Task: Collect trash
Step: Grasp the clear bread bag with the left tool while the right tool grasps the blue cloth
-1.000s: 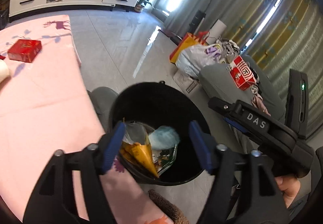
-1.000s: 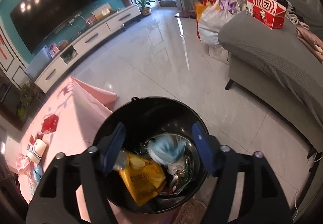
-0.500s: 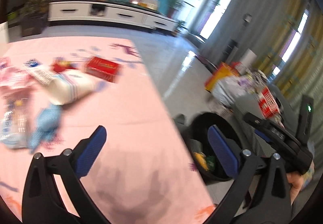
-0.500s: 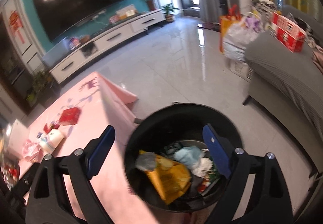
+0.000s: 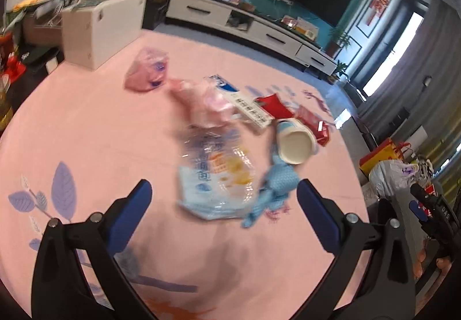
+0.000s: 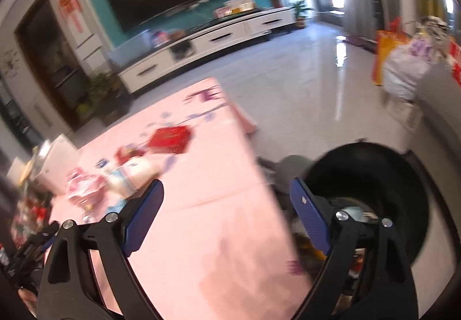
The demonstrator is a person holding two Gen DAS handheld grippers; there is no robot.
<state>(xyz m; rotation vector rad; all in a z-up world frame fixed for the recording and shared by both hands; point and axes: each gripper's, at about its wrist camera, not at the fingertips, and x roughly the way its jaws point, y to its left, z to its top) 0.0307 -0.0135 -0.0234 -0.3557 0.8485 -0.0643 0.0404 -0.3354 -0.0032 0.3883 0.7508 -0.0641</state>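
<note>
- Left wrist view: left gripper (image 5: 222, 199) has its jaws spread wide with nothing in them, hovering over the pink surface (image 5: 86, 130). Jaws opened further a moment ago, level since.
- Trash in front of it: clear printed plastic bag (image 5: 216, 176) between the jaw tips, blue crumpled wrapper (image 5: 273, 190) just beside it, paper cup (image 5: 295, 143) on its side touching the wrapper, pink bag (image 5: 147, 70) further back, red packets (image 5: 311, 121) behind the cup.
- Right wrist view: right gripper (image 6: 227, 213) also wide, nothing held; its jaws likewise opened just now. It straddles the surface edge, with the black bin (image 6: 371, 193) on the floor partly behind its right jaw.
- Risk: the plastic bag lies flat and thin, so the pads may close on air or skid over it. Wrapper and cup overlap it, so a grab could drag them along or roll the cup away.
- Risk: both views are motion-blurred; closing while moving this fast likely misses.
- Versus a second ago: both grippers were over the bin, narrower, with litter visible inside. The left has swung fully to the trash pile; the right has shifted only partway, bin still in frame.
</note>
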